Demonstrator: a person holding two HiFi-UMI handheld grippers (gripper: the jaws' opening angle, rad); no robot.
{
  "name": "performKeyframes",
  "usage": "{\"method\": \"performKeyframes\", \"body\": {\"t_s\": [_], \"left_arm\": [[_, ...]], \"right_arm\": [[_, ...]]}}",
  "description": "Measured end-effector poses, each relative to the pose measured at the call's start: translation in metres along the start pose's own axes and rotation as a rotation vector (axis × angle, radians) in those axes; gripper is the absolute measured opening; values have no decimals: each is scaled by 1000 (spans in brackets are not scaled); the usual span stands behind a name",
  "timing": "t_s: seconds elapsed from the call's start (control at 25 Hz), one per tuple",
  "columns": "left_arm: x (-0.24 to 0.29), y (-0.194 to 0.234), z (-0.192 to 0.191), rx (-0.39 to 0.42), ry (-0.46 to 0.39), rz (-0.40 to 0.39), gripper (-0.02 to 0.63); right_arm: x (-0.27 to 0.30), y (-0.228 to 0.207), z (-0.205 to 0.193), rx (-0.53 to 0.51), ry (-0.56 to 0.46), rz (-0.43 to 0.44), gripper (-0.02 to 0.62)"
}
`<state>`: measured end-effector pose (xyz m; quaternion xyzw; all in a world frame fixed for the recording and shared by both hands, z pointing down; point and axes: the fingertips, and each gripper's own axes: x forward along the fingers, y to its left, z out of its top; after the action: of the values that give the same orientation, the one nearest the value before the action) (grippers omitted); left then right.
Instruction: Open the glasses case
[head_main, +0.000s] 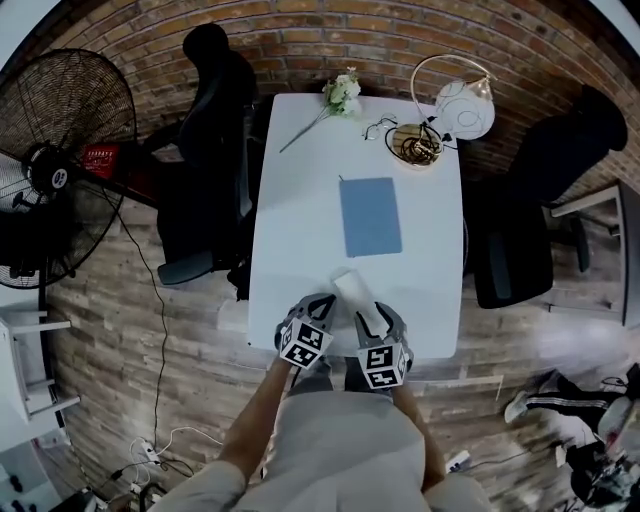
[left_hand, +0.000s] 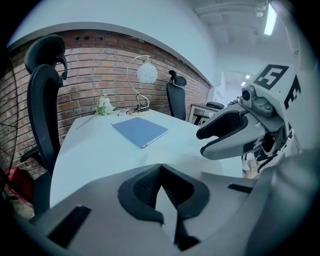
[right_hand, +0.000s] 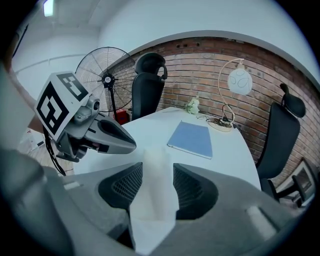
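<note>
- Progress: case (right_hand: 153, 200) is clamped between the pads of the R gripper (right_hand: 158, 172), at the near edge of the table (head_main: 300, 200). No lid gap visible, so judged not yet open.
- L gripper (left_hand: 161, 167): jaws pressed together, empty, just left of the case.
- Left to do: L gripper to take the lid and lift it.
- R gripper view alone shows the grip. Head view shows only the case's far end. L gripper view doesn't show the case.

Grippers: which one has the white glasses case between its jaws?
The right gripper: the glasses case is clamped between its jaws; the left gripper has its jaws together, empty.
</note>
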<state>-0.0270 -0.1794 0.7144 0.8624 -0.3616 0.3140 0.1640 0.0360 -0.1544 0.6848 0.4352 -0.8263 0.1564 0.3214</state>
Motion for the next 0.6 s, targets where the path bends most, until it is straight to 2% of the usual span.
{"method": "performKeyframes", "body": {"t_s": [0.6], "left_arm": [[17, 7, -14, 15, 46, -22, 3]], "right_arm": [[19, 7, -12, 8, 52, 19, 207]]}}
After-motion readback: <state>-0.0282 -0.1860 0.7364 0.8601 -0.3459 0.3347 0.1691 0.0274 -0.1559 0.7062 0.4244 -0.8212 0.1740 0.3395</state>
